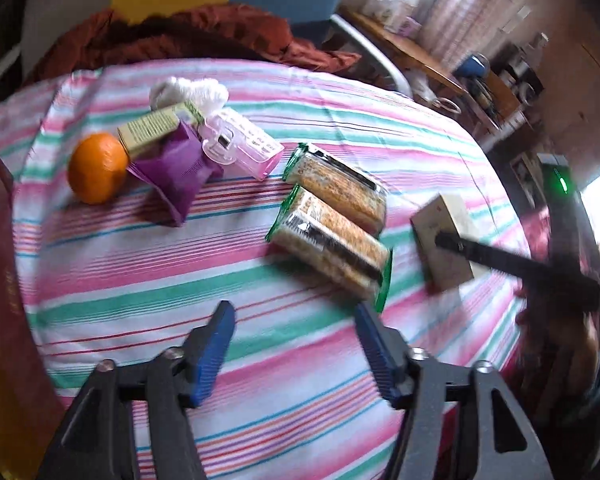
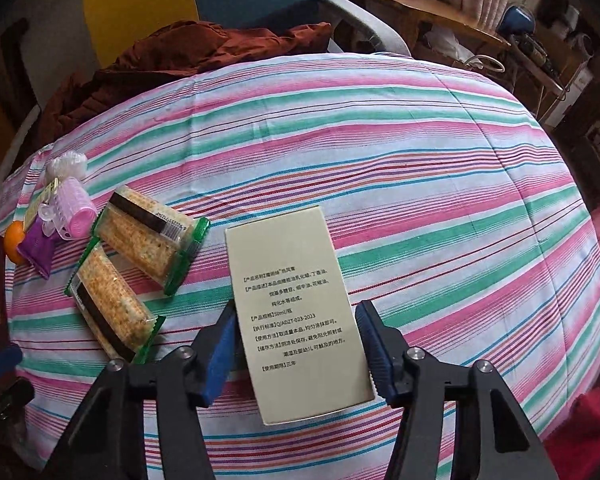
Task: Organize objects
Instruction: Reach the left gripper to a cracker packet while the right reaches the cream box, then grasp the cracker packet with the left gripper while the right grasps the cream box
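We see the pale cream cardboard box with printed text lying flat on the pink, green and white striped cloth, between the blue pads of the right gripper; its jaws stand close along the box's long sides, yet whether the pads press it we cannot tell. The box's near end is cut off by the fingers. The left wrist view shows the same box only blurred, partly behind a black finger. The left gripper is spread wide over bare cloth, holding nothing. Two green-edged cracker packets lie left of the box. Farther left, an orange fruit, a purple pouch and a pink plastic clip are clear in the left view, tiny and crowded in the right.
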Demonstrator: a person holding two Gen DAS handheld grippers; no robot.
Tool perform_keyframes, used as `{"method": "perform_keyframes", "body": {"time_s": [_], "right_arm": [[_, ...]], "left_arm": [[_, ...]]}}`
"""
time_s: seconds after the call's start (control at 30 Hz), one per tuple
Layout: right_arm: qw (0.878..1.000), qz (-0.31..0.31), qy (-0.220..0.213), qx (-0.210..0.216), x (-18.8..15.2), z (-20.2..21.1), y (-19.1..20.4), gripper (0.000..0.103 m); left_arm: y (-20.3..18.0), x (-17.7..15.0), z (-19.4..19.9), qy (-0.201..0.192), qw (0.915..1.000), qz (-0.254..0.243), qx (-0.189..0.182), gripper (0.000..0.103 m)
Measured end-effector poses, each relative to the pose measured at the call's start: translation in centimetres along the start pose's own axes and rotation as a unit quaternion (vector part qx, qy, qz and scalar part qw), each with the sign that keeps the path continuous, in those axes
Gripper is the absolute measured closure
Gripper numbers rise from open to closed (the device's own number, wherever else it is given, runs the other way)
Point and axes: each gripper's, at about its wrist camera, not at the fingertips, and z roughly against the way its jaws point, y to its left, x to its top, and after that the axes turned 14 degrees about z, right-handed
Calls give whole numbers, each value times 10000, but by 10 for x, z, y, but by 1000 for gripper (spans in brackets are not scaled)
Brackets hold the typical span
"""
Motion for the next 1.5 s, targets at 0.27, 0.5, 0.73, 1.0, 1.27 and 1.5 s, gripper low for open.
{"method": "perform_keyframes", "body": {"time_s": [0.27, 0.5, 0.73, 1.0, 1.27, 1.5], "right_arm": [[9980, -499, 85, 371, -5, -9, -19, 45], [9981, -558, 25, 275, -4, -4, -20, 24], [9993, -325, 151, 123, -3, -8, -14, 24], [9978, -462, 415, 245, -6, -21, -25, 51], [9970, -622, 266, 367, -7, -19, -35, 52], [9975, -469, -79, 524, -2, -7, -30, 52]], "left_arm": [[-8, 22, -31, 84, 9958, 915, -26, 23], [-25, 33, -48, -39, 9949, 984, 222, 23], [-39, 39, -66, -101, 9946, 815, 634, 23], [-56, 16, -76, -384, 9925, -385, 1092, 19], [-29, -2, -50, -739, 9909, -595, 956, 58], [-6, -40, -26, -994, 9857, -913, 1006, 58]]}}
